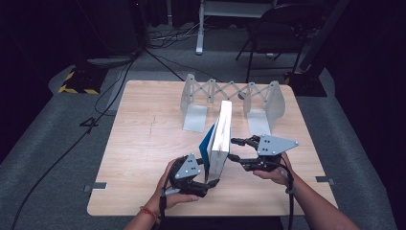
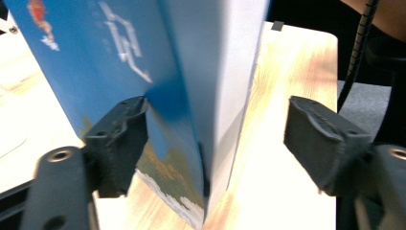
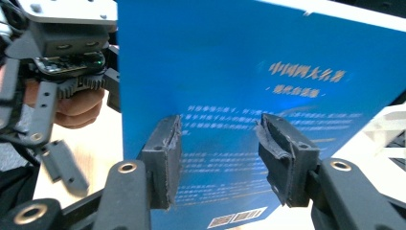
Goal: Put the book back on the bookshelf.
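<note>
Wooden table fills centre of the high view; at its upper middle stands an expanding bookend rack, scissor-lattice back w/ two upright end plates and flat feet, gap between plates free, prob. the slot meant for the book. Blue book stands upright on its bottom edge at frame centre, just below the rack gap, white page block facing right-ish, front cover splayed off the block at lower left so it forms a narrow V. The splay likely helps it stand unaided, acting as a prop. Left gripper at lower centre, at the book's near end; in the left gripper view its jaws are wide, the left pad just at the loose cover, the right pad well clear of the page block w/ bare table between, so no clamp on the book. Right gripper sits right of centre, pointing left at the back cover; in the right gripper view jaws approx. half spread, pads in front of the printed back cover, not pinching any edge. Whether tips touch the cover: cannot tell. Judgement: both tools stand either side as guards while the book balances alone; next likely a slide up-frame into the rack.
</note>
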Available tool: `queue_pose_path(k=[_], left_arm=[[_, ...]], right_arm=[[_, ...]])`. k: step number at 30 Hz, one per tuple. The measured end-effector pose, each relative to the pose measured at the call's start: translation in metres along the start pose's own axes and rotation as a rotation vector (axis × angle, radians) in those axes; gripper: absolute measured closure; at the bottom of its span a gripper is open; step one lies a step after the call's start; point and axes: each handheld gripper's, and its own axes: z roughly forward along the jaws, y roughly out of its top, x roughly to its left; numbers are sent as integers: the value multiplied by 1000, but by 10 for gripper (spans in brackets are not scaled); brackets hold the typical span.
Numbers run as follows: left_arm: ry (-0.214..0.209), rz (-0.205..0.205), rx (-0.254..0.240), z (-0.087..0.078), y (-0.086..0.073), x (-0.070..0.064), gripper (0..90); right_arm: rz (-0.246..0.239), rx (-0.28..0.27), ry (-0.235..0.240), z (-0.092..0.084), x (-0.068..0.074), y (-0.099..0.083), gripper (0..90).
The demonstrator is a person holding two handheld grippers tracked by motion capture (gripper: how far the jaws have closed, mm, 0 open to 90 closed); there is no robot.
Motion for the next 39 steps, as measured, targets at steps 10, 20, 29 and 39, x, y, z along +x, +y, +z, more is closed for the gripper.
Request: queue_pose_path(k=[10,20,29,39], left_arm=[[286,-48,-48,25,8,-19,160],[314,-97,-74,20,5,-12,422],[170,-149,-83,-3,-7,13,593],[-15,-68,-55,-27,-15,17,598]], right_arm=[[8,8,-17,16,6,-2,449],[54,15,-66,20,-4,-13,445],[90,73,-100,-4,-30,-39,420],[120,116,-56,-13,-40,-60,356]])
